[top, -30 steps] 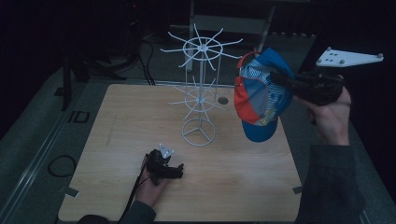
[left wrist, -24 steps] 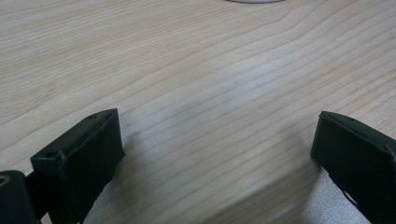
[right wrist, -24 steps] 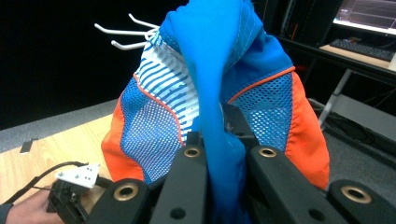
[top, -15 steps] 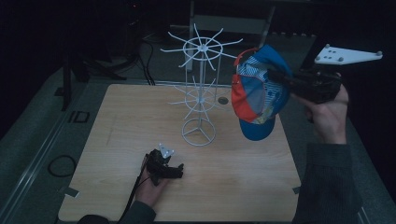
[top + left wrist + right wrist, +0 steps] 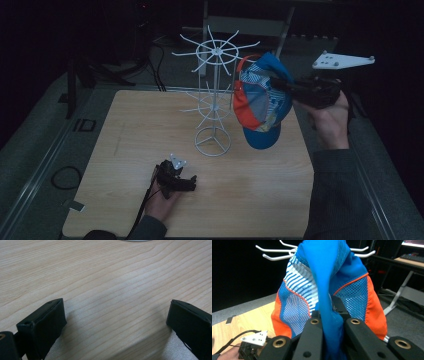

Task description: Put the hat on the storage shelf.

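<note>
i've got the right gripper (image 5: 287, 86) pinched on the cap (image 5: 260, 100), just right of the wire rack (image 5: 214, 95) top, soft n light so i grip its fabric fold, left gripper (image 5: 192, 182) open near rack base.

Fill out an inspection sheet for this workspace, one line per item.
Surface: light wooden table, bare apart from the rack and the resting hand.
Job's things: blue, orange and white cap held in the air beside the white wire rack, which stands upright on the table; cap not hung on a prong.
Clutter: nothing seen.
Grippers: right gripper shut on the cap's blue fabric; left gripper open, low over the wood, nothing between its jaws.
Cables: a dark cable trails from the left gripper along the forearm.
Surroundings: dark room, grey floor, furniture legs behind the table.
</note>
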